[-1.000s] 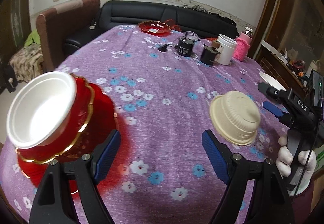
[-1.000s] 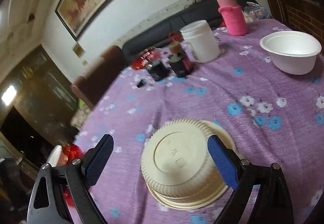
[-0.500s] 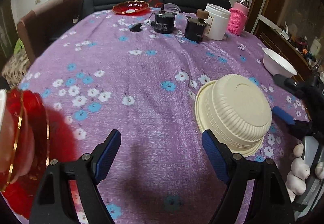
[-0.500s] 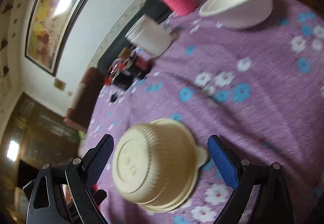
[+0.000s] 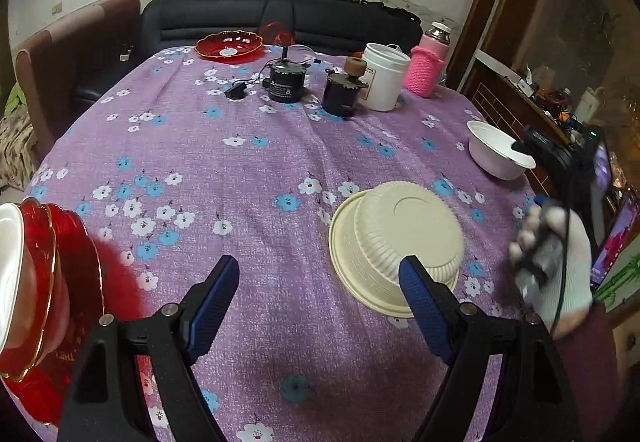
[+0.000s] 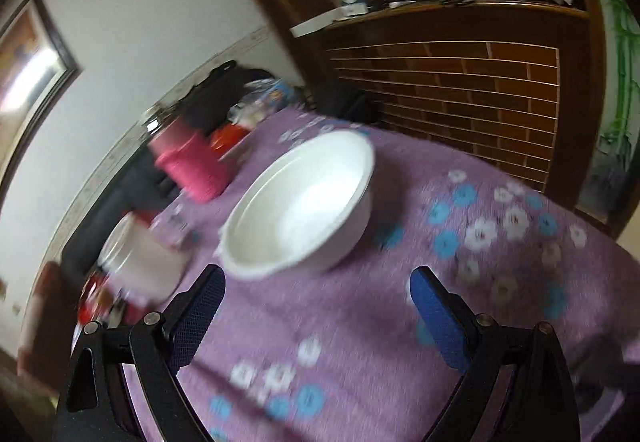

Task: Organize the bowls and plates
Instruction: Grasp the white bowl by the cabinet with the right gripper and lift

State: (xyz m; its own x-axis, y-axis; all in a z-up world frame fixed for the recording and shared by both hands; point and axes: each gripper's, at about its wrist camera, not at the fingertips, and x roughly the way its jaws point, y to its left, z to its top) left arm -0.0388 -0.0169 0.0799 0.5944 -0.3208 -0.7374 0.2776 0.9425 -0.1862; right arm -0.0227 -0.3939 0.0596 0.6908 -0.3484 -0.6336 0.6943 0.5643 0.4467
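Note:
An upturned cream bowl (image 5: 396, 242) rests on the purple flowered tablecloth (image 5: 240, 170), just beyond the right finger of my left gripper (image 5: 320, 282), which stands open and empty. At the left edge a white bowl (image 5: 8, 258) sits in stacked red gold-rimmed dishes (image 5: 60, 274). A white bowl (image 5: 498, 150) stands upright at the table's right side; in the blurred right wrist view this white bowl (image 6: 300, 202) lies just ahead of my open, empty right gripper (image 6: 316, 294). A red plate (image 5: 229, 45) sits at the far edge.
Two black motors (image 5: 285, 80), a white tub (image 5: 384, 76) and a pink-sleeved bottle (image 5: 429, 64) crowd the far side of the table. A gloved hand (image 5: 554, 266) holds the right gripper's handle at the table's right edge. A sofa (image 5: 280, 22) and brown cabinet (image 6: 460, 90) border the table.
My right gripper has swung away from the cream bowl and now faces the white bowl. My left gripper has shifted right, pushing the red dishes to the frame's left edge.

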